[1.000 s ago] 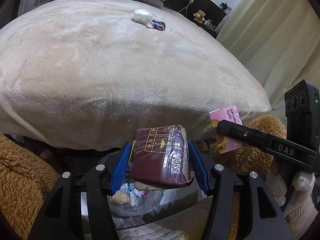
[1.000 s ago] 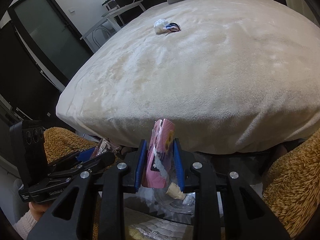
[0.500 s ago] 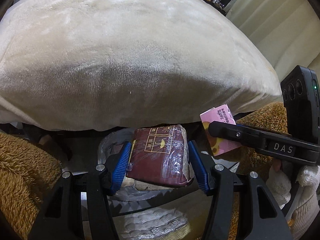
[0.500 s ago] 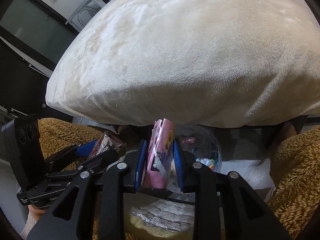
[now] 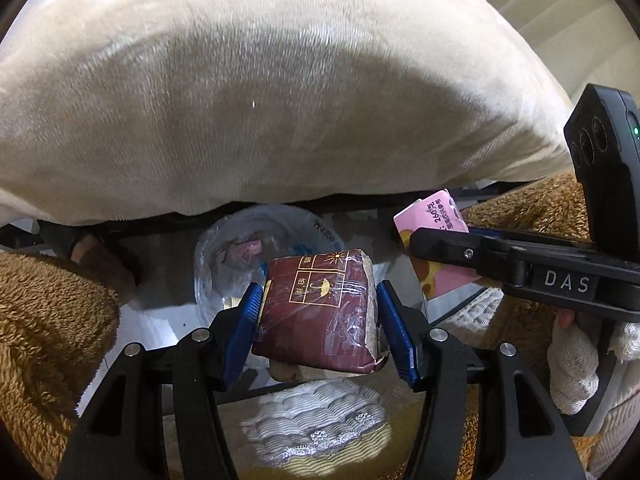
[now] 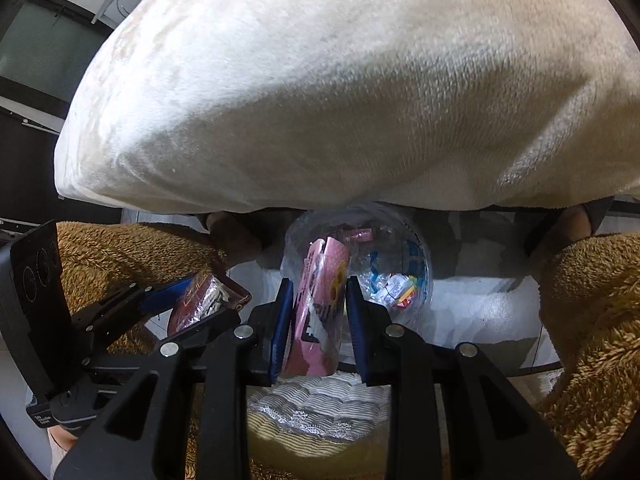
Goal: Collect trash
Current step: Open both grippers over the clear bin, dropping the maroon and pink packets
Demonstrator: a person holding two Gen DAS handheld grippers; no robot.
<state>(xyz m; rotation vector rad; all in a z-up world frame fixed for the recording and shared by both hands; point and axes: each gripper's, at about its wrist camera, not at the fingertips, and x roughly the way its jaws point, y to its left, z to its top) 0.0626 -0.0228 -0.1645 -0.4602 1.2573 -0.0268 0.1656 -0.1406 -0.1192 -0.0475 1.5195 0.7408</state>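
The left gripper [image 5: 318, 316] pinched a maroon cellophane-wrapped packet [image 5: 320, 312] between its blue pads, above and near the clear plastic trash bag [image 5: 224, 256] on the floor below the cream-blanketed bed [image 5: 280, 100]. The right gripper [image 6: 318, 322] clamped a pink wrapper [image 6: 320, 304] upright, directly over that bag's [image 6: 416, 264] open mouth, which held colourful scraps.

Dim, shadowed underside; strong fisheye warping
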